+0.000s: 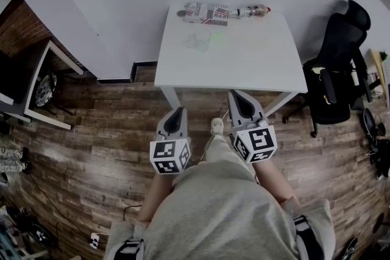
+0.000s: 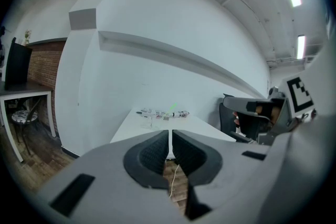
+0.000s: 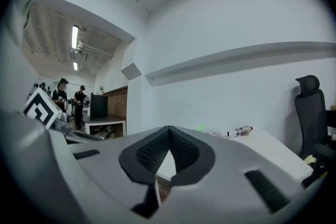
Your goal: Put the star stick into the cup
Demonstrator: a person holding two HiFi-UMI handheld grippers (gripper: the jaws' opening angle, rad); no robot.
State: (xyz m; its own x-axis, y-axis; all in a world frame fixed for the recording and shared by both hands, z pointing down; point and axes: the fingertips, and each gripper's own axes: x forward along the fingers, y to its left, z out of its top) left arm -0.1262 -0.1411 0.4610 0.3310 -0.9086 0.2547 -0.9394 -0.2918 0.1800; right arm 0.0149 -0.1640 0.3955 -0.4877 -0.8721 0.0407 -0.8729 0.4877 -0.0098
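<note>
Two grippers are hovering side by side before the near edge of the white table (image 1: 256, 67). The left gripper (image 1: 177, 110) is keeping its jaws pressed together on nothing, and the right gripper (image 1: 236, 94) is likewise closed and empty. Farther across the tabletop, the clear cup (image 1: 200, 41) is standing upright, with the green star stick (image 1: 218, 37) lying just beside it, outside. Printed packets (image 1: 207, 13) and a bottle (image 1: 253, 10) are lying along the far edge.

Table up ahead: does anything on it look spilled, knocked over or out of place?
Only one thing: a small bottle lies on its side at the white table's far edge, beside the packets. Nothing looks spilled; the clear cup appears upright.
</note>
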